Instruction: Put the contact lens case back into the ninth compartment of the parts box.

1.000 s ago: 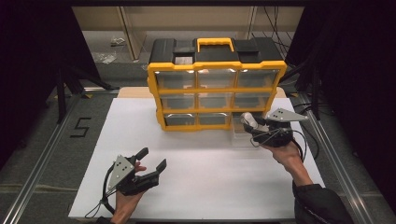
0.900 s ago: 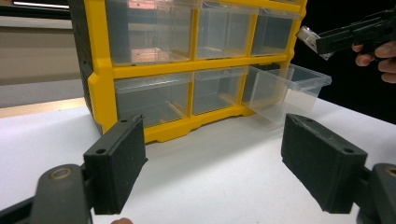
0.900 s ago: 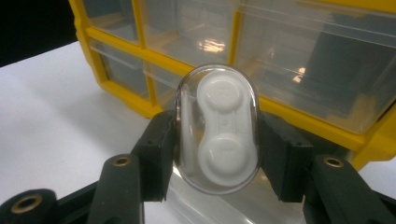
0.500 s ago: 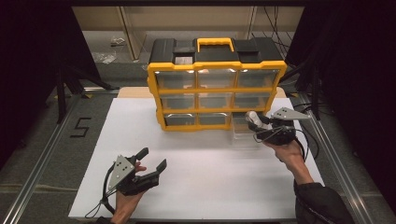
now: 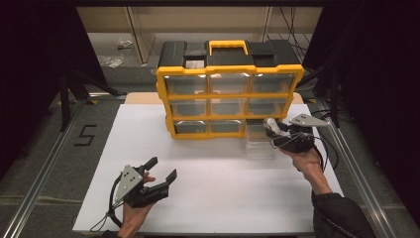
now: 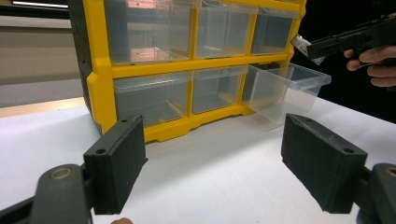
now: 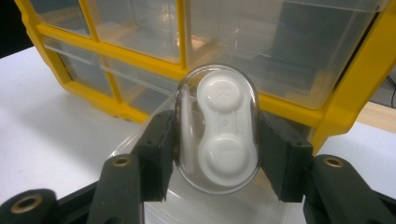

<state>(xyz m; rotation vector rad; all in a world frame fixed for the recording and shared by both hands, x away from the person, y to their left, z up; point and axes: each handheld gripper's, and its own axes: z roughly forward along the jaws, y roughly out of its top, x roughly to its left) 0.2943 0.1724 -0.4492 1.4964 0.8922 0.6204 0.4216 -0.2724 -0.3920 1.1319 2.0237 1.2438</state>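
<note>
A yellow and black drawer cabinet (image 5: pixel 229 89) with clear drawers stands at the back of the white table. Its bottom right drawer (image 5: pixel 260 141) (image 6: pixel 285 91) is pulled out onto the table. My right gripper (image 5: pixel 271 130) is shut on a clear oval case holding a white contact lens case (image 7: pixel 219 130) (image 5: pixel 271 126), held just above the open drawer (image 7: pixel 205 205). My left gripper (image 5: pixel 161 171) (image 6: pixel 212 170) stands open near the front left, nothing between its jaws, pointing toward the cabinet (image 6: pixel 187 60).
The white tabletop (image 5: pixel 223 193) has free room between the two grippers and in front of the cabinet. Metal rails (image 5: pixel 44 163) run along both sides. A floor mark "5" (image 5: pixel 85 135) lies at the left.
My right gripper with the case has shifted slightly right and toward the pulled-out drawer. The left gripper has stayed still.
</note>
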